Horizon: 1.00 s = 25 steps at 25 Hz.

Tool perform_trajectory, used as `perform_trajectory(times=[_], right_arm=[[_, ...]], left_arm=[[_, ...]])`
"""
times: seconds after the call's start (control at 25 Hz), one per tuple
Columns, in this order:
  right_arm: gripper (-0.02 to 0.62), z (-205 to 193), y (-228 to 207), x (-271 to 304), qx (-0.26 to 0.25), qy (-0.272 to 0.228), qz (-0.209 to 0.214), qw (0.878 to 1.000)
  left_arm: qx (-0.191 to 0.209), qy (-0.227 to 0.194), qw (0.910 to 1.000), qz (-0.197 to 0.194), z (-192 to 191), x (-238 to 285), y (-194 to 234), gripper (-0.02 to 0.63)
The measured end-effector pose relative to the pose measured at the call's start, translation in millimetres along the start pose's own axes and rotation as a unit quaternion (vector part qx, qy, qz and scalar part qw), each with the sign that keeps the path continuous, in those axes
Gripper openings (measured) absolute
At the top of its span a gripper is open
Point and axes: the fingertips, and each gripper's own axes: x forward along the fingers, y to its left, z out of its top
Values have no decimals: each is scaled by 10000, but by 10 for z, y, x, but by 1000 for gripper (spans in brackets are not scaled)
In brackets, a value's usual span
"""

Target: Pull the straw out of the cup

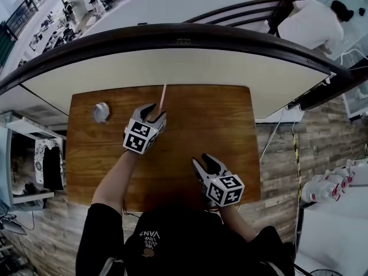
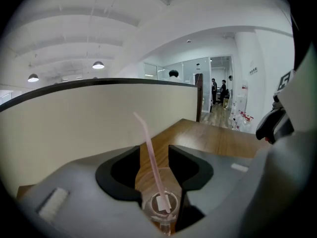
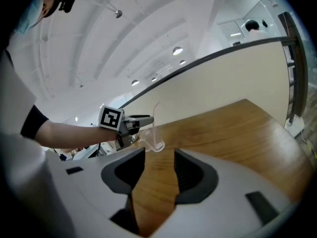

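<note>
In the head view, the left gripper (image 1: 156, 112) reaches out over the brown wooden table (image 1: 190, 131). A thin pale pink plastic straw (image 1: 163, 96) rises past its tips toward the cream partition beyond. The cup is hidden under the gripper here. A small round greyish object (image 1: 101, 112), too small to identify, lies on the wood off the left gripper's outer side, well apart from it. The right gripper (image 1: 204, 161) hangs nearer the person, behind and to the inner side of the left one, apart from the straw.

In the left gripper view, the jaws are closed on a clear plastic cup (image 2: 159, 206), which sits deep between them. The straw leans up and forward out of the cup through the gap, its bent tip ahead of the jaws. This grip probably serves to anchor the cup, so that a pull moves only the straw.

In the right gripper view, the jaws stand wide apart with only bare wood between them. The cup is tilted in the left gripper's grip, ahead of these jaws and a little to their left. The upper part of the straw stands free, so it looks like the place for this gripper to take hold, though it is not there yet.
</note>
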Motion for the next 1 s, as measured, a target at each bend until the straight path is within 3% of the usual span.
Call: perform_trajectory(times=[0.44,0.56,0.72,1.0], right_arm=[[160,-26,-107,-58,4,50,-56,10000],[160,-35,-116,-72,18,52,-86,9999],[160,-45,-99,-81,24,55,-127,9999],[160,-59,-27,-115,50,1,-210,9998]], left_arm=[[-57,470,9988,96,-71,248,48,163],[-57,550,9984,136,-93,251,59,105],[-95,472,9988,106,-67,224,83,52],[-171,113,9997,105,63,94,132,43]])
